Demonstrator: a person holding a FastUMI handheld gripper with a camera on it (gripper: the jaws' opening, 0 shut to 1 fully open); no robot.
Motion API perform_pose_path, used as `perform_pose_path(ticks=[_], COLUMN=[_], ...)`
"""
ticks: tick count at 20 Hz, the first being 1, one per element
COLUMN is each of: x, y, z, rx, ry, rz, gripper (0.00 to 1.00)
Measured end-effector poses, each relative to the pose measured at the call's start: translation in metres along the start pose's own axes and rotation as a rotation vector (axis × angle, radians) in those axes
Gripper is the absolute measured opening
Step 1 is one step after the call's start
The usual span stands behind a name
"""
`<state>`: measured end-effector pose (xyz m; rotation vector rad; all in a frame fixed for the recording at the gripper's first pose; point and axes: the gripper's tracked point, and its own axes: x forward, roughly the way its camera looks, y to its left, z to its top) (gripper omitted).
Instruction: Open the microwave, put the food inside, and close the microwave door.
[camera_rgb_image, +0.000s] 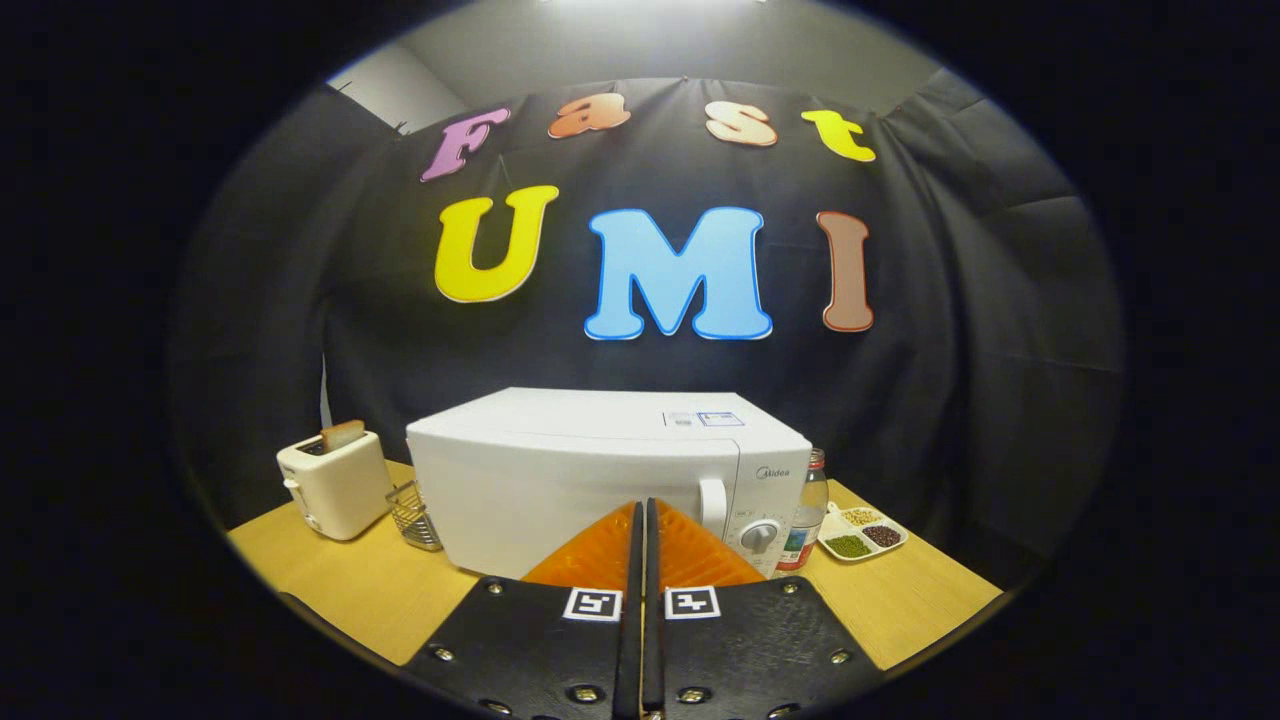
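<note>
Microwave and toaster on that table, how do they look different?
The microwave is far bigger and boxy with its door closed; the toaster is small and rounded. The toaster has a slice of bread sticking out on top; the microwave's top is bare except for a label. Both are pale and sit on the wooden table, beyond the closed hand-held gripper.

White microwave (590, 470), door closed; cream toaster (335, 485) with brown toast (343, 434); wire-mesh metal basket (417, 516); light wood table (330, 580); clear bottle (808, 510) with red cap; white divided dish (862, 533) holding green, dark red, pale beans; gripper (645, 520) fingers pressed together, black-and-white square markers behind them.
</note>
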<state>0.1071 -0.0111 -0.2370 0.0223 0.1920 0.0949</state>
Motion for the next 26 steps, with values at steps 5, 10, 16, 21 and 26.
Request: perform_pose_path(ticks=[5,10,16,21,26], x=[-0.057,-0.093,-0.131,-0.148,-0.153], y=[0.014,0.011,-0.002,0.012,-0.014], z=[0.042,0.083,0.097,0.091,0.111], rx=[0.015,0.011,-0.028,0.008,0.051], ry=[-0.026,-0.054,-0.07,-0.057,-0.129], rz=[0.047,0.046,-0.08,-0.063,-0.129], gripper=[0.02,0.02,0.66,0.98,0.98])
